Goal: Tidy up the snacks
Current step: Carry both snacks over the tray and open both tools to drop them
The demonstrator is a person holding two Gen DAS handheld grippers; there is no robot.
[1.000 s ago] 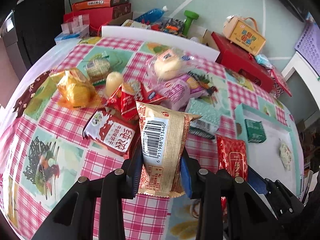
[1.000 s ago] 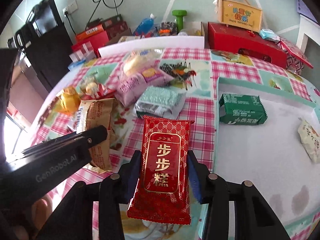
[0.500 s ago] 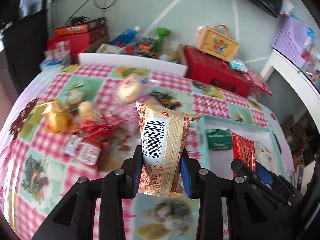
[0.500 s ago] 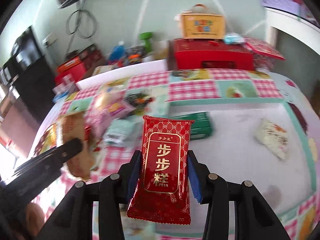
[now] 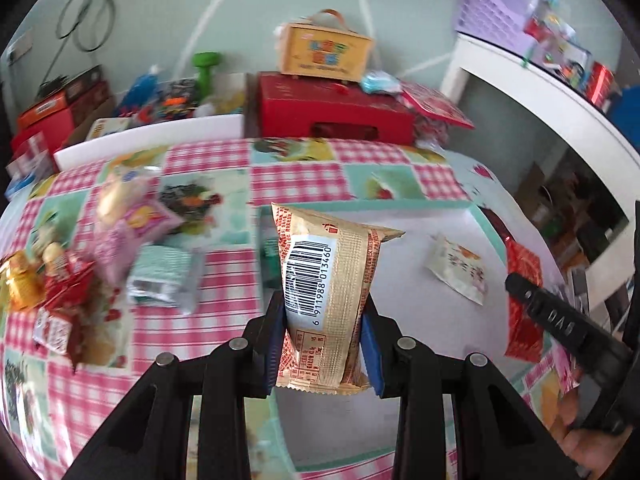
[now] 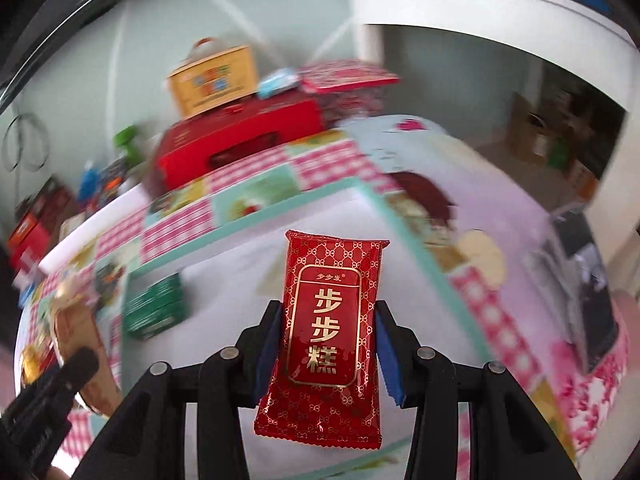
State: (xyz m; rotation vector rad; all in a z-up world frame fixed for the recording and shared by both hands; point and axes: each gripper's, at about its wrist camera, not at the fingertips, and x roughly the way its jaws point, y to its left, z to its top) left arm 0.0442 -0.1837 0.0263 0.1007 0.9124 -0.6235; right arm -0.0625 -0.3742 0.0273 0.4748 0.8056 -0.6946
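My left gripper (image 5: 323, 328) is shut on a gold snack packet (image 5: 328, 292) with a barcode, held upright above the white tray (image 5: 404, 216) with its teal rim. My right gripper (image 6: 326, 340) is shut on a red snack packet (image 6: 330, 332) with gold characters, also over the tray (image 6: 248, 272). In the left wrist view the right gripper and its red packet (image 5: 522, 304) show at the right edge. A green packet (image 6: 154, 312) and a pale packet (image 5: 458, 266) lie in the tray. A pile of loose snacks (image 5: 120, 240) lies left of the tray on the checked cloth.
Behind the table stand a red box (image 5: 332, 108), a yellow carry box (image 5: 328, 54) and a green dumbbell (image 5: 206, 70). A white shelf (image 5: 540, 96) with a lilac basket (image 5: 496, 4) runs along the right. A dark phone-like thing (image 6: 580, 276) lies at the table's right edge.
Both grippers have swung to the right with their packets, from over the snack pile to above the white tray. The right wrist has rolled, tilting its view. Both grips stay the same.
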